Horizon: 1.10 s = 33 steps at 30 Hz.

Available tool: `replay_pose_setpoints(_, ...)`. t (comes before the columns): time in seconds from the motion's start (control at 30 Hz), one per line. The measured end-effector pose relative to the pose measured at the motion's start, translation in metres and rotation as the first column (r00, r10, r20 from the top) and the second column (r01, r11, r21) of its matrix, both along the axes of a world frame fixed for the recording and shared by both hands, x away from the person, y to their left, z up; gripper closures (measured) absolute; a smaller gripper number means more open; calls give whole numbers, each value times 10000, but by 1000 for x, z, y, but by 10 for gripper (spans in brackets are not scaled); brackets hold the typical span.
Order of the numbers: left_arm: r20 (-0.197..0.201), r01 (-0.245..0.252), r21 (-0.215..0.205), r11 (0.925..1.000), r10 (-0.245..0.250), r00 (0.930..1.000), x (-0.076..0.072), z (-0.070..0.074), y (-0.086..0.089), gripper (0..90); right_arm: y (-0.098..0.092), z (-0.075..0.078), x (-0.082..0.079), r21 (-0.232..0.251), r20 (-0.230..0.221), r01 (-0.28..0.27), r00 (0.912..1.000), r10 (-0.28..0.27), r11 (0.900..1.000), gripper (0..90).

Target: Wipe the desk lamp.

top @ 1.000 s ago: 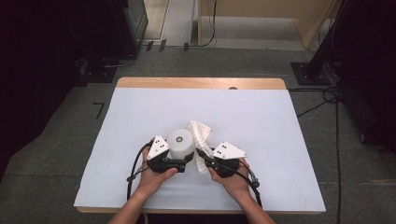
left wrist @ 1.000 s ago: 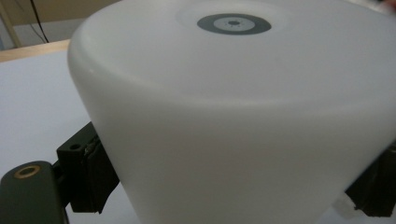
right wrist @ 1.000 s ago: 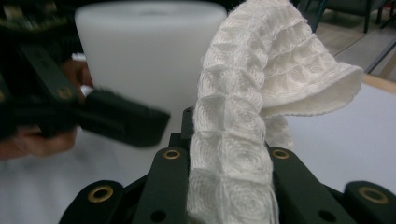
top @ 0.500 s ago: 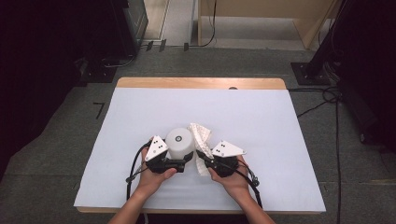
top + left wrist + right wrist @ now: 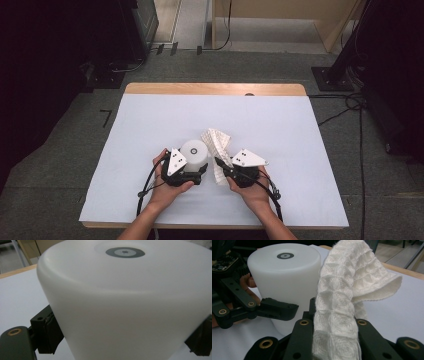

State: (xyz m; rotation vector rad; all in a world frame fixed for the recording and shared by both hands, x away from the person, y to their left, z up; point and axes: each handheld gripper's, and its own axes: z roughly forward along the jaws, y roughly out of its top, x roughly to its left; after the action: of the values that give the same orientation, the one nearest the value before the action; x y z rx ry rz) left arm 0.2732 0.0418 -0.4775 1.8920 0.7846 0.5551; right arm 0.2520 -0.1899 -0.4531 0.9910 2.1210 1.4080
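A white, upside-down plastic cup [image 5: 194, 151] with a grey ring on top stands on the white table sheet [image 5: 150, 120]. My left gripper [image 5: 198, 168] is shut on its lower part, and in the left gripper view the cup [image 5: 130, 302] sits between the pads [image 5: 46, 333]. My right gripper [image 5: 220, 165] is shut on a white waffle-weave cloth [image 5: 218, 144] just right of the cup. In the right gripper view the cloth [image 5: 337, 302] rises from my jaws and flops over to the right, close beside the cup [image 5: 284, 277]. One left-gripper finger [image 5: 277, 308] lies against the cup's side.
The table's wooden far edge [image 5: 215, 89] shows beyond the sheet. Grey carpet surrounds the table, with cables and a black stand foot [image 5: 335, 77] at the far right. Both of the person's hands come in from the near edge.
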Motion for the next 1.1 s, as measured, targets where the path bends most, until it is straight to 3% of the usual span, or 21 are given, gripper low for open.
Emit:
replay_pose_setpoints(0.17,-80,52,-63,10000,-52,10000,0,0,2,81,0,-1,1,-49,15,-13,10000,13,10000,784)
replay_pose_setpoints(0.23,16,-124,-133,9998,125,9999,-1,1,2,58,0,-1,1,-55,-4,-8,10000,8,10000,784)
replay_pose_setpoints(0.27,107,-269,-383,9989,273,9996,-4,6,4,45,-1,-1,1,-71,-14,11,10000,-11,10000,784)
replay_pose_setpoints(0.43,175,-656,-348,9972,662,9977,-10,10,2,38,-3,-1,2,-40,12,64,10000,-64,10000,784)
replay_pose_setpoints(0.53,174,-1477,-370,9883,1484,9888,-17,6,-7,38,-4,-2,3,-24,-48,97,9999,-97,9999,784)
replay_pose_setpoints(0.57,265,-1892,-144,9818,1896,9815,-19,5,-14,39,-4,-2,3,-31,-60,90,9999,-90,10000,784)
replay_pose_setpoints(0.6,394,-2401,144,9707,2393,9701,-22,3,-21,40,-3,-3,4,-50,-25,48,10000,-48,10000,784)
replay_pose_setpoints(0.63,394,-2401,144,9707,2393,9701,-22,3,-21,47,-3,-3,4,-50,-25,48,10000,-48,10000,784)
replay_pose_setpoints(0.67,568,-2646,279,9640,2628,9632,-22,2,-23,57,-2,-3,3,-63,-87,10,10000,-10,10000,784)
replay_pose_setpoints(0.77,387,-2528,163,9674,2520,9670,-20,3,-21,70,-1,-5,3,-123,-129,-25,9999,24,9999,784)
replay_pose_setpoints(0.87,181,-1988,-47,9800,1989,9799,-17,6,-15,82,2,-6,2,-162,-117,-94,9999,92,9998,783)
replay_pose_setpoints(0.97,14,-1660,-140,9860,1660,9861,-13,8,-11,86,3,-7,3,-219,-121,-185,9998,183,9996,783)
replay_pose_setpoints(1.0,-247,-1352,-574,9892,1339,9907,-10,10,-4,86,5,-9,3,-268,-214,-265,9994,259,9993,783)
replay_pose_setpoints(1.03,-247,-1352,-574,9892,1339,9907,-10,10,-4,86,5,-9,3,-268,-214,-265,9994,259,9993,783)
replay_pose_setpoints(1.07,-644,-866,-1384,9866,783,9948,-5,14,6,86,6,-10,4,-336,-328,-357,9989,346,9988,783)
replay_pose_setpoints(1.1,-677,-670,-1658,9839,564,9961,-4,16,9,86,7,-11,4,-334,-382,-398,9985,385,9986,783)
